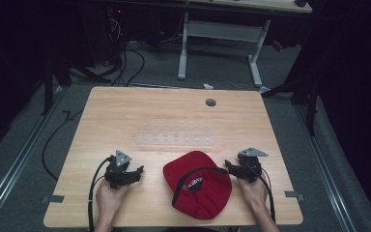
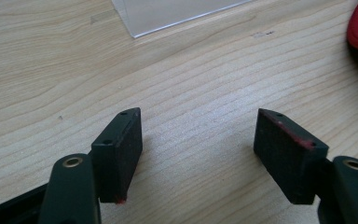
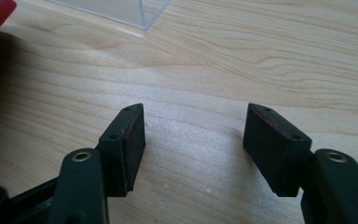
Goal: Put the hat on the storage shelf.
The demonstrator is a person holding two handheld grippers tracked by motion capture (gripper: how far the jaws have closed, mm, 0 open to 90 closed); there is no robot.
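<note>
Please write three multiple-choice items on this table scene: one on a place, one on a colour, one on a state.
1. Where does the cap lie?
A. Between the two grippers
B. At the table's far edge
C. On the floor

2. What colour is the cap?
A. Blue
B. Red with a black band
C. White

3. How do the jaws of the left gripper stand?
A. Shut on the cap
B. Shut on nothing
C. Open over bare wood

Answers: 1 A, the high view shows it with the left gripper on one side and the right gripper on the other. 2 B, its cloth is red. 3 C, bare table shows between them.
</note>
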